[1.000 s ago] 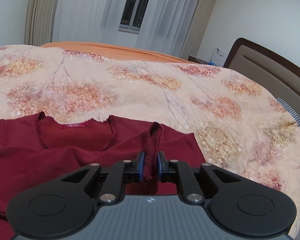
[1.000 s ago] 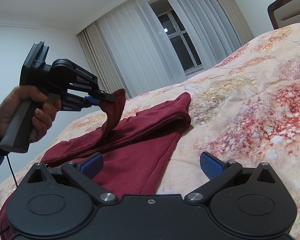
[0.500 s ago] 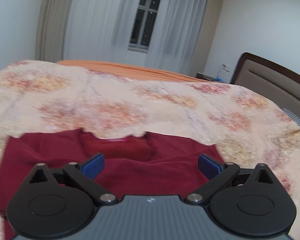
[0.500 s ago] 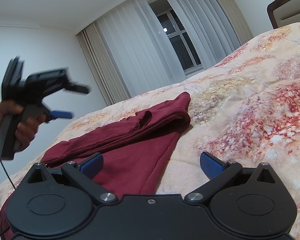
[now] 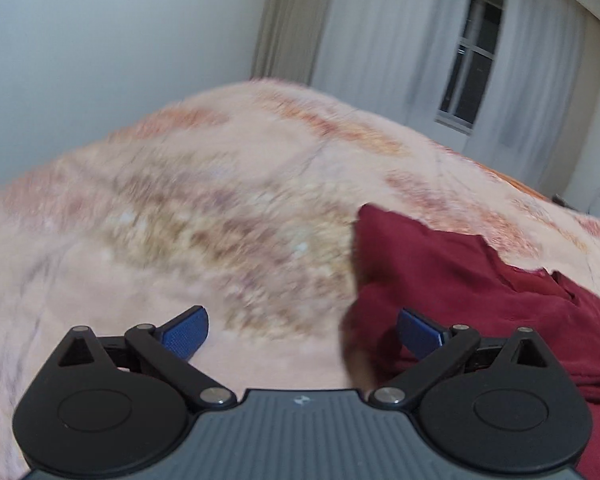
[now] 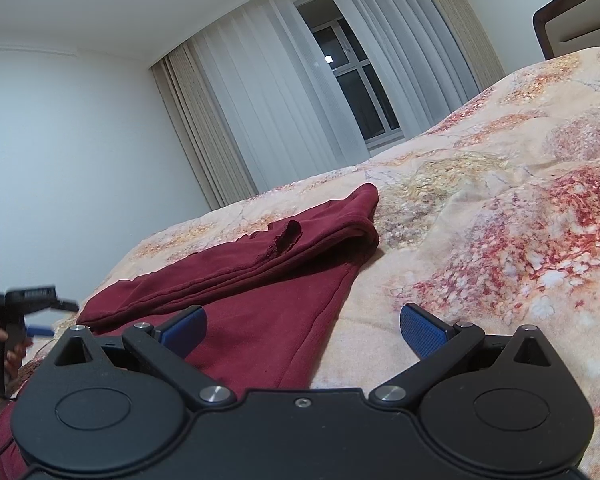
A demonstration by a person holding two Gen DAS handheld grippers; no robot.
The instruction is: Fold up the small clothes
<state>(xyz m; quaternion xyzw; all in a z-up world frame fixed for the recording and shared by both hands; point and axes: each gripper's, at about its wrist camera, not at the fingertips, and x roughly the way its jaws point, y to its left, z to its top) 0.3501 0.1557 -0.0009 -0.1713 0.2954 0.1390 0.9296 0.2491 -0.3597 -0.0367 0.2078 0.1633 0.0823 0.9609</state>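
A dark red top [image 6: 260, 280] lies partly folded on the floral bedspread [image 6: 499, 220]. In the left wrist view the red top [image 5: 459, 280] sits at the right, its left edge in front of my right finger pad. My left gripper [image 5: 301, 330] is open and empty, low over the bedspread [image 5: 180, 220]; the view is blurred. My right gripper [image 6: 301, 328] is open and empty, just above the top's near right edge. The left gripper also shows at the far left of the right wrist view [image 6: 40, 308], held by a hand.
A window with white curtains [image 6: 339, 100] stands behind the bed. A dark headboard [image 6: 571, 20] is at the upper right. A white wall [image 5: 120, 60] lies beyond the bed's left side.
My left gripper opened and let go of the red fabric, which dropped flat onto the top. It then swung left and down toward the top's left edge. The right gripper has not moved.
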